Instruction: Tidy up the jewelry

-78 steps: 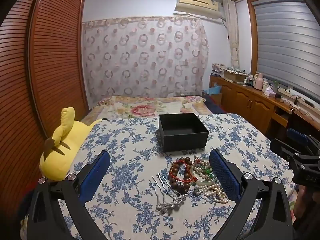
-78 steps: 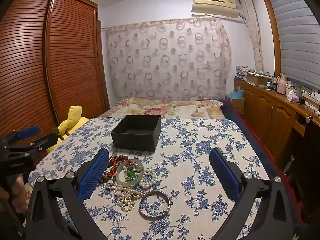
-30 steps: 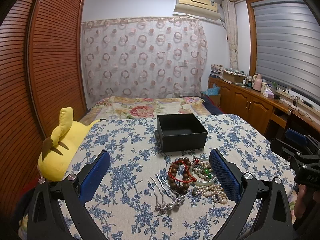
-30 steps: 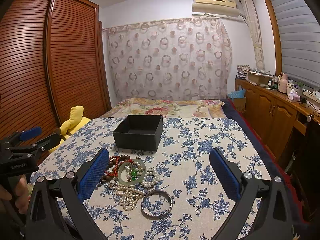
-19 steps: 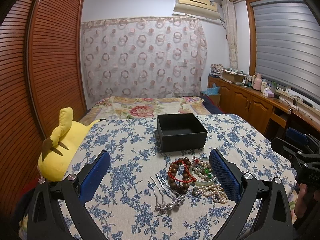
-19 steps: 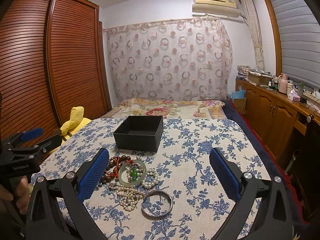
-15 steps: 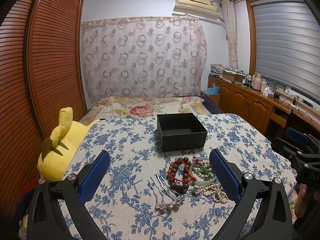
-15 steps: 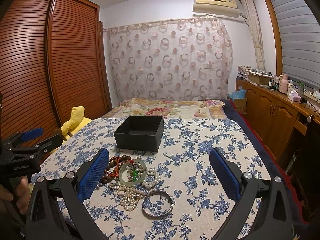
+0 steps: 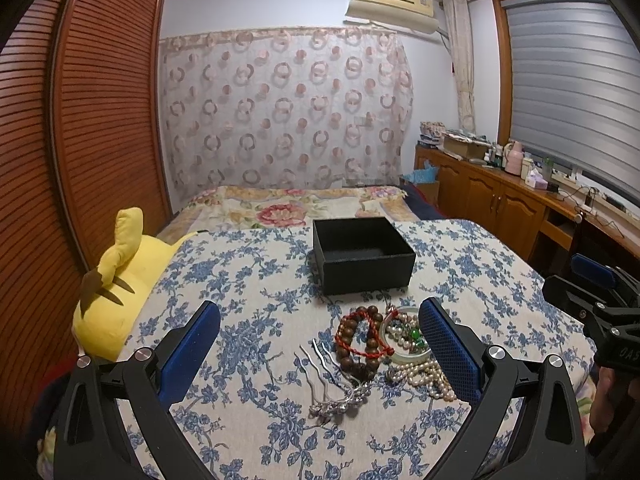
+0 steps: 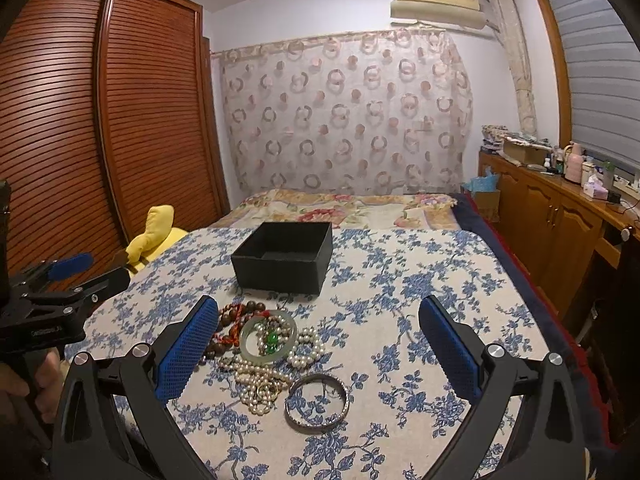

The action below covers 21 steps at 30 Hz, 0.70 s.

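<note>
Currently: both grippers hover spread and empty over the jewelry pile.

Left gripper (image 9: 320, 344) has its jaws wide apart, nothing between them; right gripper (image 10: 320, 344) likewise, clear of the table. Jewelry lies heaped on the blue-floral tablecloth (image 10: 420, 280), just at 6 o'clock of the open black box (image 10: 285, 258), which looks empty as far as its inside shows. In the heap: brown bead bracelet (image 9: 354, 338) with a red cord at 9 o'clock, pale jade bangle (image 10: 268, 337) in the middle with green beads inside it, pearl strands (image 10: 260, 384) at 6 o'clock of the bangle, metal bangle (image 10: 317, 398) at 5 o'clock, just beside the pearls. Silver hair comb (image 9: 332, 384) lies at 7 o'clock of the beads. Yellow plush (image 9: 116, 284) sits off the table's edge at 9 o'clock.
</note>
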{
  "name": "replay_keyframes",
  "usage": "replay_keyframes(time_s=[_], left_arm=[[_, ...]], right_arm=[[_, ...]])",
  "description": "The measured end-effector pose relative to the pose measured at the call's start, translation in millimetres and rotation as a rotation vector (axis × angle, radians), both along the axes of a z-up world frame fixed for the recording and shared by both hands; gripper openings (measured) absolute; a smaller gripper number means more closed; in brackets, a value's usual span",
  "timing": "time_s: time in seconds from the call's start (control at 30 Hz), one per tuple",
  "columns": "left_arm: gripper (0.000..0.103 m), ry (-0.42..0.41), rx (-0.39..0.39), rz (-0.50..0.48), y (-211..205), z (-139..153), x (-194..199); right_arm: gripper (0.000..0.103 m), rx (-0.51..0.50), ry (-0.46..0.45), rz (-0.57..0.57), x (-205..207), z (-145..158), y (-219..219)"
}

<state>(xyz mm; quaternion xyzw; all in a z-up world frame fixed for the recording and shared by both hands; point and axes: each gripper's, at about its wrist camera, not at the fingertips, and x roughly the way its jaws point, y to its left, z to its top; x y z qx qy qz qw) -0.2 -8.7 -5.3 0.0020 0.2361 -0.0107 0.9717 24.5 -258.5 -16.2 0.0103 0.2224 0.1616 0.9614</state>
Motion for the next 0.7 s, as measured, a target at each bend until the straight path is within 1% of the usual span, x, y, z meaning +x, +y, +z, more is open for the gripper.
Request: replay_keyframes(time_s=[0.1,0.17,0.33,0.4,0.47,0.7], left_arm=[[0.096,0.024,-0.002,-0.008,3,-10,4],[0.096,0.041,-0.010,-0.014,8,-16,6],[0.096,0.093,-0.035,-0.044,14,-32,13],[0.096,0.118,-0.041,-0.064,16,-40,16],[0.096,0.145,-0.036,-0.076,16,-48,18],[0.096,0.243,-0.046,-0.125,16,-75,25]], right_arm=[[0.101,-0.004,0.023,0.013,6,-8,-2],[0.101,-0.006,0.042,0.012,10,-21,-3],[0.101,-0.010,0.081,0.027,17,-35,-10],[0.098,-0.011,0.096,0.043,19,-40,-12],[0.093,-0.014,0.120,0.065,22,-47,-16],[0.081,-0.069,0.205,0.150,25,-73,-10]])
